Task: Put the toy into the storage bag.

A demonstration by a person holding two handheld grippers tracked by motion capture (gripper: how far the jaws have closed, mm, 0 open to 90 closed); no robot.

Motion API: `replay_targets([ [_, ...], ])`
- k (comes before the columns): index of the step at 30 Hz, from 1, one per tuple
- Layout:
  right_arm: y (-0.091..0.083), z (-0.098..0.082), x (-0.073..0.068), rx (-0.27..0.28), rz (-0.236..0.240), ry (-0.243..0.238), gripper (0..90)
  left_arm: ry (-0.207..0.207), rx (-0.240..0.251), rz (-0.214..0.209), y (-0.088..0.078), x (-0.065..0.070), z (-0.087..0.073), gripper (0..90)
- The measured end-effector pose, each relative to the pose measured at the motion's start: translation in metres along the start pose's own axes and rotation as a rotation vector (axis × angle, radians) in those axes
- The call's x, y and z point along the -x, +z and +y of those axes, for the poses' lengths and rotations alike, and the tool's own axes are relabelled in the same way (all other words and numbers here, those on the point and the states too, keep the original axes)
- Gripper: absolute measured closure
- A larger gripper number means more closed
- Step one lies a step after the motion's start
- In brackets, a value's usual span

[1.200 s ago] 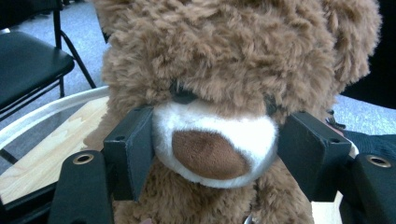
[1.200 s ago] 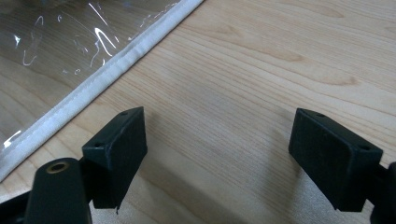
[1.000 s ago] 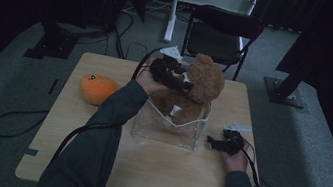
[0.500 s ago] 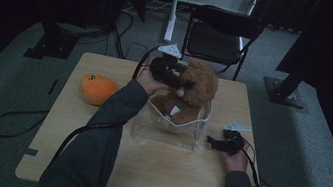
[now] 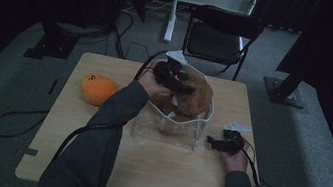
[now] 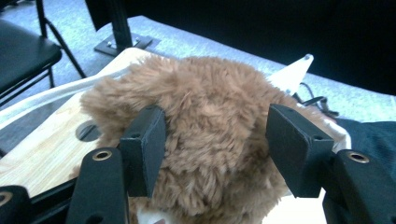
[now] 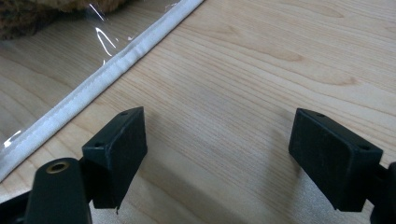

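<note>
- We see the brown fluffy plush teddy bear [image 5: 189, 97] sitting in the clear soft-plastic bin with white-trimmed rim [image 5: 168, 133], at table centre, slightly toward 12 o'clock.
- Our left gripper [image 5: 177, 77] is on top of the bear. In the left gripper view its jaws straddle the fur [image 6: 210, 140] and have just been closing, with the bear between them. The left pad [image 6: 144, 149] sinks into the pile; the right pad sits at the fur's edge, so we call it a light hold at best.
- Our right gripper [image 5: 215, 142] rests low on the light wooden table [image 5: 162, 174] at 3 o'clock of the bin, jaws wide apart and empty, just beside the bin's rim [image 7: 116, 65].
- The orange round plush toy [image 5: 98, 89] lies at 9 o'clock, well apart.
- To do it well, we judge the pads should bite body, not just loose fur, before any lift.
- We'd move the bear straight, clear of the rim.
- The right gripper could steady the bin's wall so it doesn't ride up.
</note>
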State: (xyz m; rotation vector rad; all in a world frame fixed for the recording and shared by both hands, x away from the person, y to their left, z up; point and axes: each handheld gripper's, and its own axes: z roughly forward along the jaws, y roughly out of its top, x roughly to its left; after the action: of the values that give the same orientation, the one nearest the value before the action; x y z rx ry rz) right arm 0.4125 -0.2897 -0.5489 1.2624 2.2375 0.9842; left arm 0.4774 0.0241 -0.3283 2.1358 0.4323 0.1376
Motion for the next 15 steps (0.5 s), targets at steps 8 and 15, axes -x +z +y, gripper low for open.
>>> replay_targets([
  [8,0.0000,0.0000,0.0000,0.000,0.000,0.000,18.4,-0.036,0.026,0.036,-0.0027,-0.0053,0.0002,40.2],
  [15,-0.0001,0.0000,0.0000,-0.001,-0.001,-0.001,18.4,-0.032,0.047,0.047,-0.0031,-0.0033,0.0061,39.9],
])
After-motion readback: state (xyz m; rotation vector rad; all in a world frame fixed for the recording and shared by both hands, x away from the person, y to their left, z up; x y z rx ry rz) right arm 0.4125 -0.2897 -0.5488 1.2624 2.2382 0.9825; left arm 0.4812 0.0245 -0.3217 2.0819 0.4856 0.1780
